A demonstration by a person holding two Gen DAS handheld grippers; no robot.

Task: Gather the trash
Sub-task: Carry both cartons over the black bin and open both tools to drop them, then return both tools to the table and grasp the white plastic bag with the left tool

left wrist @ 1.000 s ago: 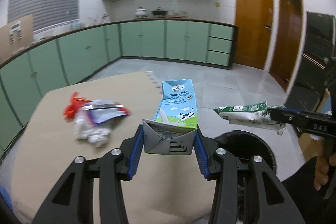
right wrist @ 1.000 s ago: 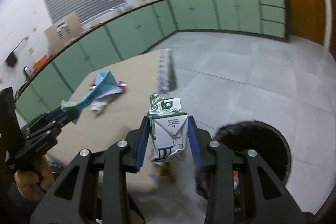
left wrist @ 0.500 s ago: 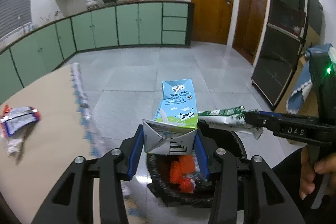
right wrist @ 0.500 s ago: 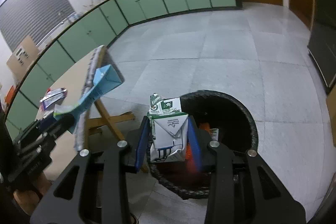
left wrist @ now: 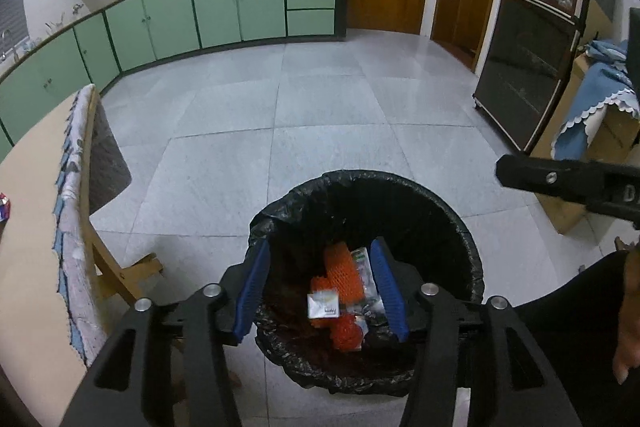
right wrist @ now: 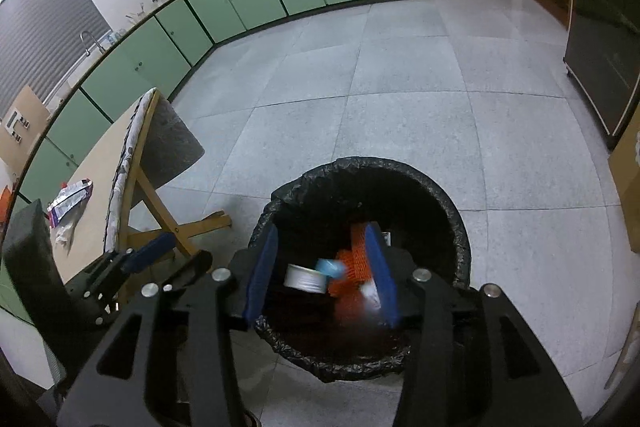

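Both milk cartons gone from the pads: left tool (left wrist: 320, 287) and right tool (right wrist: 322, 273) just opened, empty, poised above the lined bin (left wrist: 460, 227) so releases fall inside.

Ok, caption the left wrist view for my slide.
Left gripper open and empty above the black-lined trash bin.

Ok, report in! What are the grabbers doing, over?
Left gripper and right gripper open, jaws just widened, nothing between them. Cartons dropped into black-lined trash bin. Wrappers left on table. Nothing blocking.
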